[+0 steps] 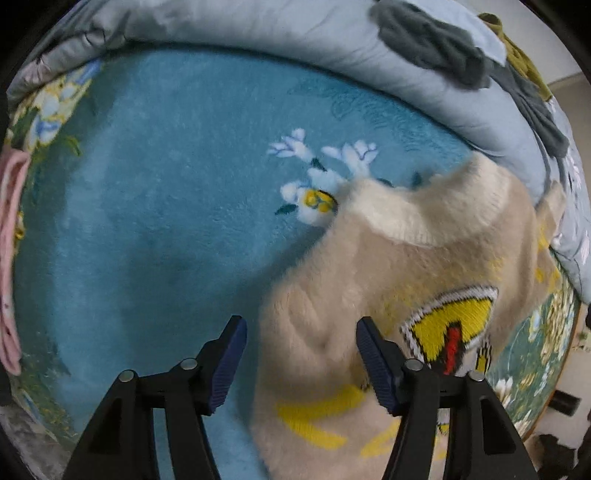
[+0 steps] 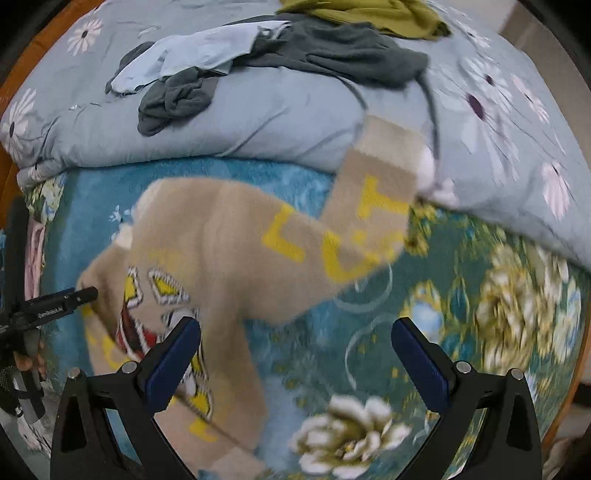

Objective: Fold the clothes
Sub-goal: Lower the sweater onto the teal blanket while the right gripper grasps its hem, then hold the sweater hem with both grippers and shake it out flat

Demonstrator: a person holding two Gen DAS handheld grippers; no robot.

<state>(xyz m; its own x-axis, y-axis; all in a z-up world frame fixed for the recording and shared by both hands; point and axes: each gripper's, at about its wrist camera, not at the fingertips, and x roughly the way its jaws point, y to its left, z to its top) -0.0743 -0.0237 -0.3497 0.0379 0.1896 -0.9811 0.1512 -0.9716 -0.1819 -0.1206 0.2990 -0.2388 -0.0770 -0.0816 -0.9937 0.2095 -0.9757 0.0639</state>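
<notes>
My left tool (image 1: 301, 363) and right tool (image 2: 295, 360) both hang spread wide, gripping nothing, above a beige sweater (image 2: 221, 236) lying on the teal floral blanket (image 1: 155, 206).

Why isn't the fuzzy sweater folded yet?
Not folded: the beige sweater lies spread on the blue blanket, one sleeve sticking out.

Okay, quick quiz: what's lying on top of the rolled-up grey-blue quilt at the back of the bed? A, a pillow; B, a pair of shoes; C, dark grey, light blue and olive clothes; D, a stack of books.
C: in the right wrist view the quilt carries a dark grey garment, a light blue garment and an olive garment.
</notes>
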